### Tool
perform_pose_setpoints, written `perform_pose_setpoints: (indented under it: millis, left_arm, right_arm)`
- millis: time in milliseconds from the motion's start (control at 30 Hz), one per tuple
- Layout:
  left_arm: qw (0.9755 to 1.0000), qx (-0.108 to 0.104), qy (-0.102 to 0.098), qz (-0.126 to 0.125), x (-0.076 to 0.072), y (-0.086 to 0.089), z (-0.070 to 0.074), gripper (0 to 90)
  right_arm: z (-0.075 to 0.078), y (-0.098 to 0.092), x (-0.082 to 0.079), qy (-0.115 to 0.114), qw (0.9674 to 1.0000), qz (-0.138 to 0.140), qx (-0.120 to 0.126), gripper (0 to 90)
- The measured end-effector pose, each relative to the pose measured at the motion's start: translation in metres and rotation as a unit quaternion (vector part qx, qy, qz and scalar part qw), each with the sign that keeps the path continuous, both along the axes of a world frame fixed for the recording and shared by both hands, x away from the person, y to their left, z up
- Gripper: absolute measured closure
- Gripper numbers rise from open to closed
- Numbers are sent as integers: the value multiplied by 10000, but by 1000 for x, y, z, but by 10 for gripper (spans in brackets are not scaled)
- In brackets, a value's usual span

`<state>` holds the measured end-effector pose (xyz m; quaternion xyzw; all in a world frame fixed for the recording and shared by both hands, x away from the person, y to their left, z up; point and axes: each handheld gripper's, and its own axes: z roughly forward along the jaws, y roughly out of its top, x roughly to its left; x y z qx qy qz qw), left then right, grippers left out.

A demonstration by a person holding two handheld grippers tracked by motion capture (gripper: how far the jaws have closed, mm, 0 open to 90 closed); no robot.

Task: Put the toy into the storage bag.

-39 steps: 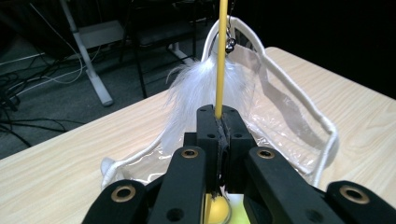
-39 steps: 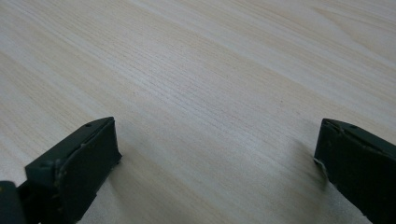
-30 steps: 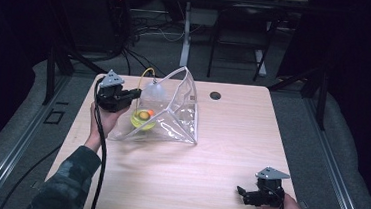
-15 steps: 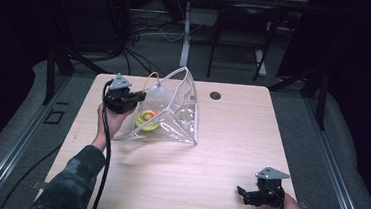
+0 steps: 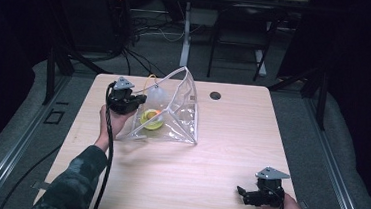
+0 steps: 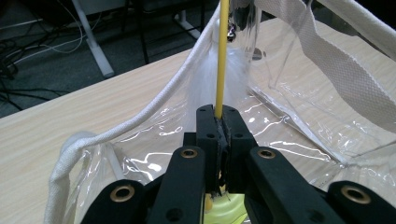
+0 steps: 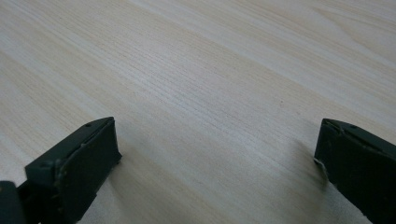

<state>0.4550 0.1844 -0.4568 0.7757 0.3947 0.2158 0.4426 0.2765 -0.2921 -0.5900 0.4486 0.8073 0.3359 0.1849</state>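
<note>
A clear plastic bag (image 5: 180, 115) with white webbing handles (image 6: 336, 60) stands open at the table's far left. Inside lies a yellow-green thing (image 5: 151, 120) with an orange spot. My left gripper (image 5: 141, 100) is at the bag's left side, shut on a thin yellow rod (image 6: 222, 56). The rod rises straight out of the closed jaws of that gripper (image 6: 218, 114), past a white fluffy tuft (image 6: 205, 79). My right gripper (image 5: 241, 191) rests at the near right of the table. In the right gripper view it (image 7: 215, 154) stands open over bare wood, holding nothing.
The light wooden table (image 5: 220, 152) has a small black grommet hole (image 5: 215, 95) at its far edge, right of the bag. Beyond that edge are cables and desk legs on a dark floor. The person's left sleeve (image 5: 75, 176) comes in at the bottom left.
The left hand has carried its gripper right and a little down, from left of the bag up against its side. The right gripper has stayed put.
</note>
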Motion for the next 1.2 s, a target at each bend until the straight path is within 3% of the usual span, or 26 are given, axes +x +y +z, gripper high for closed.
perform_pose_setpoints:
  millis: [100, 133, 200, 267, 400, 533, 733, 867, 1033, 1200]
  left_arm:
    - [10000, -26, 67, -28, -1, 2, 4, 821]
    - [9999, -49, 110, -27, -1, 2, 4, 728]
    - [9999, -52, 116, -57, -3, 3, 7, 700]
    - [9999, -69, 137, -38, -5, 5, 11, 586]
    - [9999, -67, 66, 53, -12, 9, 20, 492]
    - [9999, -44, 120, 79, -19, 16, 26, 382]
    - [9996, 42, 174, 208, -31, 30, 34, 283]
    - [9994, 164, 186, 254, -43, 40, 41, 166]
    - [9988, 346, 226, 250, -59, 53, 46, 127]
    - [9972, 529, 327, 419, -74, 70, 44, 60]
  right_arm:
    - [0, 0, 0, 4, 10000, 8, -1, 0]
    - [0, 0, 0, 0, 10000, 8, 0, 0]
    - [0, 0, 0, 5, 10000, 8, 1, 0]
    - [0, 0, 0, 4, 10000, 7, 1, 0]
    - [0, 0, 0, 4, 10000, 7, 0, 0]
    - [0, 0, 0, -1, 10000, -3, 2, 0]
    - [0, 0, 0, -11, 10000, -1, 2, 0]
    - [0, 0, 0, -8, 10000, 10, -4, 0]
    - [0, 0, 0, -17, 10000, -5, 15, 0]
    - [0, 0, 0, -6, 10000, 1, 12, 0]
